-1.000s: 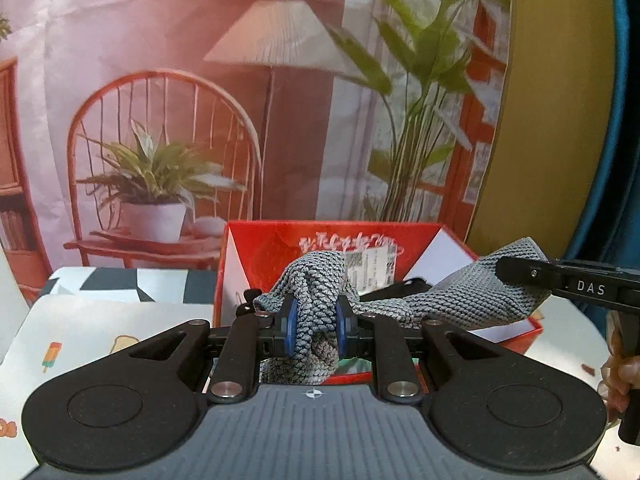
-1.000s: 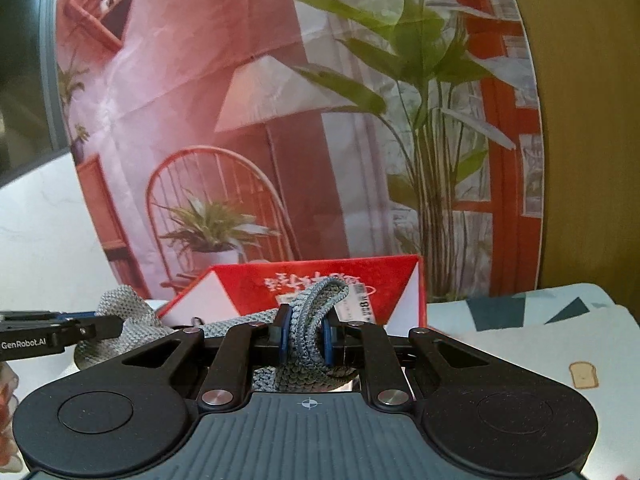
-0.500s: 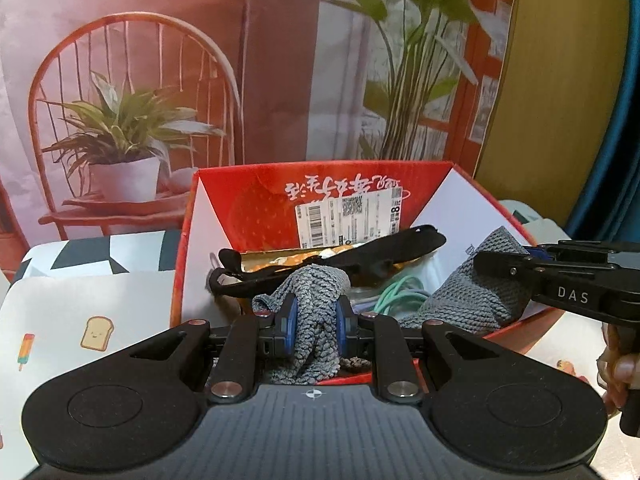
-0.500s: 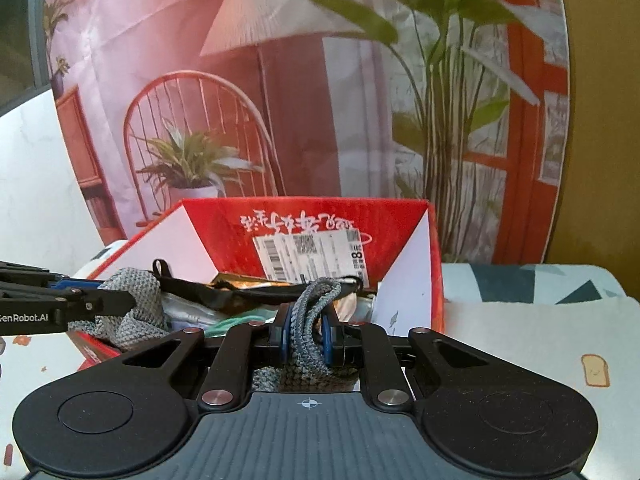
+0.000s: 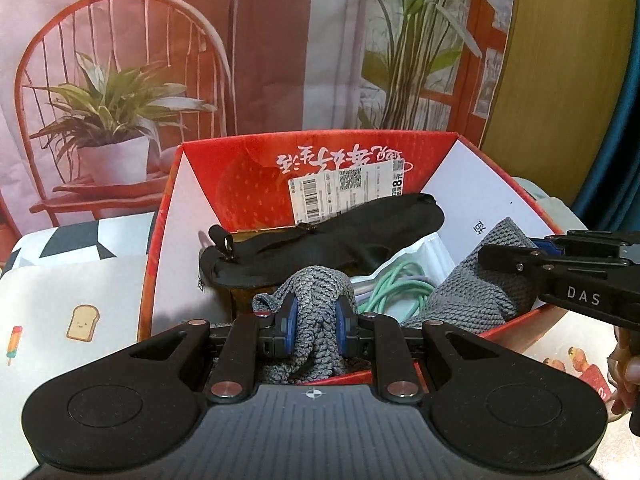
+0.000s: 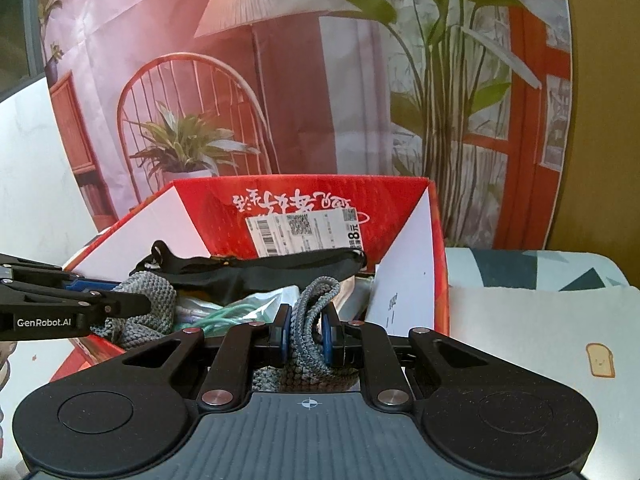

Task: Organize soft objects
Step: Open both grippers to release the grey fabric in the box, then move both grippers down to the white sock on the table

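The left gripper (image 5: 316, 322) had its blue-padded jaws pinching a bunched fold of the grey knitted cloth (image 5: 472, 296), and the right gripper (image 6: 305, 334) pinched another bunch of the same cloth, so the fabric hung between them at the near edge of the open red cardboard box with white inner flaps (image 5: 192, 216). Just beyond the left jaws, inside the box, a long black fabric strap with a small buckle (image 5: 320, 240) lay across the contents, blocking the way to the far wall. To the right of those jaws a coil of mint-green cable (image 5: 394, 290) rested against a white plastic bag (image 5: 420, 250), with more of the cloth heaped further right under the other gripper's black fingers. A white shipping label with barcodes (image 5: 344, 188) was stuck on the red far wall straight ahead of both pairs of jaws. Below and to the side of the box was a pale tablecloth printed with small toast and ice-lolly cartoons (image 5: 60, 304). Behind everything hung a creased printed backdrop showing a red chair, a potted plant and a lamp (image 5: 120, 80), with a yellowish panel (image 5: 560, 60) at the right.
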